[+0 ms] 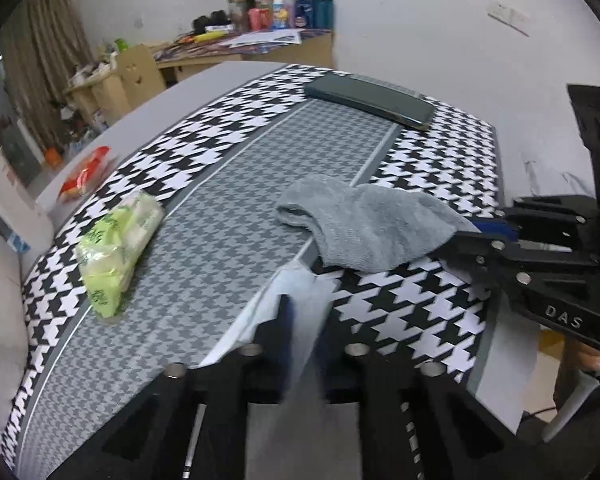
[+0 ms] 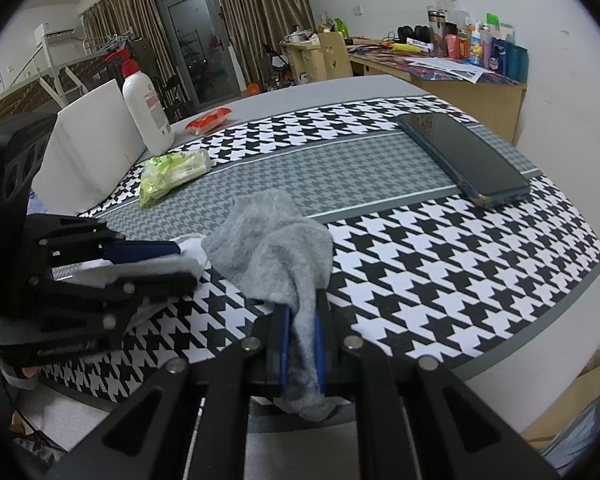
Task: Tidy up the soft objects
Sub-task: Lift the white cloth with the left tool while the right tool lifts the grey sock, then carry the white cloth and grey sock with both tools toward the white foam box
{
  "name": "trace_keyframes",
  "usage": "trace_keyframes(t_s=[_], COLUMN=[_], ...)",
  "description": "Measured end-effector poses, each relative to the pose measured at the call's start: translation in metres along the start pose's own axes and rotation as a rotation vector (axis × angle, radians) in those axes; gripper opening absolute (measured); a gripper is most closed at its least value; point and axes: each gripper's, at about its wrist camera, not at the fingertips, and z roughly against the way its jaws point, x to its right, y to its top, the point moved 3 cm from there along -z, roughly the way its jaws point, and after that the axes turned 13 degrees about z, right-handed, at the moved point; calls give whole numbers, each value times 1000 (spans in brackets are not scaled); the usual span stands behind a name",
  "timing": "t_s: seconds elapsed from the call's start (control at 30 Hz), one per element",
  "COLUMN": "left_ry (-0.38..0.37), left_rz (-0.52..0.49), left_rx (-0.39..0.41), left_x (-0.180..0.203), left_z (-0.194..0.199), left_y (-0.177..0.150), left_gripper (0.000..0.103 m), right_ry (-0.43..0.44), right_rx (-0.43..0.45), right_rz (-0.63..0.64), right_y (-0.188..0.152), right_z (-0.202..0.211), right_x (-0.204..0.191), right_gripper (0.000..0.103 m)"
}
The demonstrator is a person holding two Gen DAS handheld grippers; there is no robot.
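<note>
Since both tools already have something soft pinched, I'd say the trick now is to lift slow and keep the two pieces from dragging each other, because they lie touching at the near edge of the counter (image 2: 480, 320) with its houndstooth cloth.

The right tool (image 2: 300, 332) is clamped together on one end of the grey sock (image 2: 268, 240). You can see the fabric squeezed between its blue pads, with a bit hanging out below them, and the rest of the sock lies bunched on the cloth just ahead.

The left tool (image 1: 300, 320) is closed on a thin white tissue or cloth (image 2: 188, 254). It's blurry in its own view, so I can't say exactly what the white thing is, but from the right side it's clearly sandwiched between the fingers, with its free end touching the sock.

My guess: raise the sock straight up first so it peels clear of the white piece, and steer well away from the phone (image 2: 464, 156) further back. The green tissue pack (image 1: 116, 248) lies well to the left, apart from all this, and nothing is touching it.
</note>
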Motion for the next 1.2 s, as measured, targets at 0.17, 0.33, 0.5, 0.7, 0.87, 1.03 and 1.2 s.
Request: trace_keyframes(t_s=[0.17, 0.33, 0.5, 0.7, 0.87, 1.03, 1.2], left_ry=[-12, -21, -28, -30, -39, -94, -142], left_rz=[26, 76, 135, 163, 178, 217, 259], left_rx=[36, 131, 225, 301, 340, 359, 326], left_x=[-4, -14, -24, -30, -32, -41, -46], left_z=[13, 49, 88, 117, 135, 146, 145], left_y=[-2, 4, 11, 15, 19, 17, 14], left_gripper=[4, 4, 4, 4, 4, 4, 4], right_ry=[15, 25, 27, 23, 21, 24, 30], right_rx=[-1, 44, 78, 115, 146, 168, 163], right_rz=[8, 16, 34, 53, 64, 67, 72], right_y=[7, 21, 38, 53, 61, 65, 66], right_z=[0, 13, 26, 41, 53, 61, 59], right_x=[-7, -13, -22, -32, -39, -44, -49], right_gripper=[12, 11, 11, 11, 12, 12, 12])
